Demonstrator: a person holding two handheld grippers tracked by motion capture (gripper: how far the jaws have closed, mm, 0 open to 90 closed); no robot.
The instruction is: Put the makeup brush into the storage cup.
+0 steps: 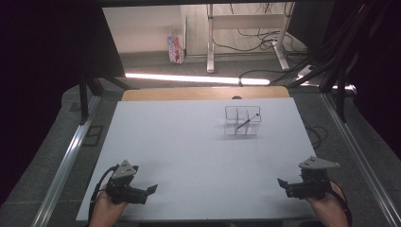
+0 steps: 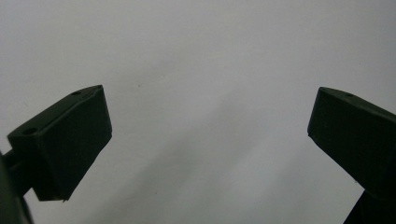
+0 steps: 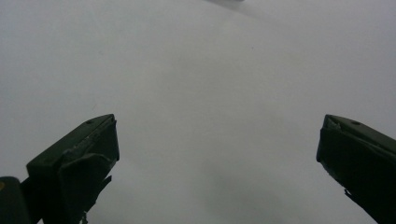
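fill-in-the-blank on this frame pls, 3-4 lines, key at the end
1. The clear divided organizer stands on the ____ half of the white table.
2. A thin dark pen-like stick lies ____ the organizer.
3. The left claw is ____, with nothing between its jaws.
4. The right claw rests near the table's ____ edge.

Missing words: far; inside; open; near

1. White counter (image 1: 189, 156) – wooden edge showing along its far side.
2. Behind it, a grey floor with a bright light strip (image 1: 189, 78).
3. White desk legs (image 1: 210, 42) and tangled cables (image 1: 265, 40) further back.
4. Small colourful carton (image 1: 175, 48) standing by the wall.
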